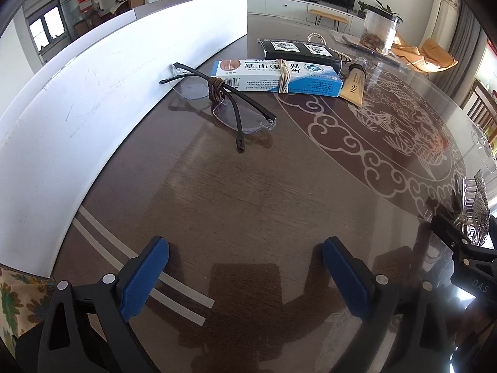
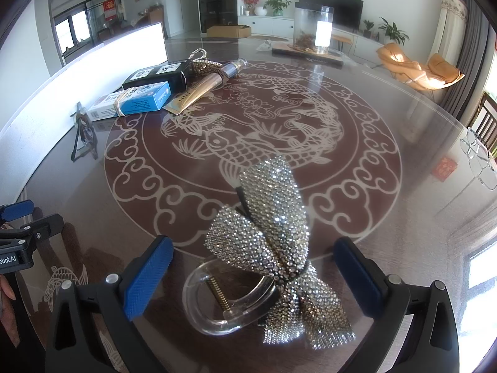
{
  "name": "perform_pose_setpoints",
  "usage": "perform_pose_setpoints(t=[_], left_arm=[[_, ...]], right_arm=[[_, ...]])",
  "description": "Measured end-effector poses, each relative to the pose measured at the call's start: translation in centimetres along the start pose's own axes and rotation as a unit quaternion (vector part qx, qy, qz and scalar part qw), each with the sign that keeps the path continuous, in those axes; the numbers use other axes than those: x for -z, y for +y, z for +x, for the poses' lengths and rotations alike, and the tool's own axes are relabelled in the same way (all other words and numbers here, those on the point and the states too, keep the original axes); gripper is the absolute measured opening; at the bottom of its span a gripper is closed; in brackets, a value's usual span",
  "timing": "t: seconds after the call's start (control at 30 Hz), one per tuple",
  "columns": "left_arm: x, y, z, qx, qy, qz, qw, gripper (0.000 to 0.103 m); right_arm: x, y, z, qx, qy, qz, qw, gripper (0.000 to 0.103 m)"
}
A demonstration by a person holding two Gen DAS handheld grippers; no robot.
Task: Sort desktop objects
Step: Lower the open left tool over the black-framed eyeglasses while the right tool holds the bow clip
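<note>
A rhinestone bow hair clip (image 2: 273,248) with a clear plastic clasp lies on the glass table between the open fingers of my right gripper (image 2: 253,267); the pads do not touch it. It shows at the right edge of the left wrist view (image 1: 475,208). My left gripper (image 1: 245,267) is open and empty above the table. Ahead of it lie rimless glasses (image 1: 223,102) with a cord around them, a blue and white medicine box (image 1: 276,76), a black box (image 1: 298,49) and a gold tube (image 1: 354,85).
A white board (image 1: 93,93) stands along the table's left side. A pearl string (image 2: 198,54) lies by the black box (image 2: 155,73). A clear jar (image 2: 312,31) stands on a mat at the far side. A second pair of glasses (image 2: 478,158) lies at the right edge.
</note>
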State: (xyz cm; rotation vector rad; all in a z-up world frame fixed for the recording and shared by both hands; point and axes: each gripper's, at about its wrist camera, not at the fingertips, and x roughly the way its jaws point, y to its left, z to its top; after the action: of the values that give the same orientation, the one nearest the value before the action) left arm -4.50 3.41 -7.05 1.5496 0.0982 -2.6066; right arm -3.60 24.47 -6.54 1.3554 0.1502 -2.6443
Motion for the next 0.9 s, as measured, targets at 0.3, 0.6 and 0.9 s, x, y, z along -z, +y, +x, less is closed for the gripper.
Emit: perform_pose_setpoints(t=[0.3,0.6,0.9], left_arm=[[-6.8,-1.5,3.7,-0.011,-0.005,-0.021,0.9997,0.103],[-11.2,1.9,6.2,-0.027,-0.034,-0.041,0.9982,0.103],[-9.7,3.2,4.1,0.024,-0.069,0.024,0.997,0.011]], right_arm=[[0.0,0.1,-0.1,-0.002,0.0,0.0,1.0,0.103],[0.0,0.1,-0.2,-0.003,-0.001,0.001,1.0,0.103],[0.0,0.2,-0.2,-0.001,0.0,0.0,1.0,0.103]])
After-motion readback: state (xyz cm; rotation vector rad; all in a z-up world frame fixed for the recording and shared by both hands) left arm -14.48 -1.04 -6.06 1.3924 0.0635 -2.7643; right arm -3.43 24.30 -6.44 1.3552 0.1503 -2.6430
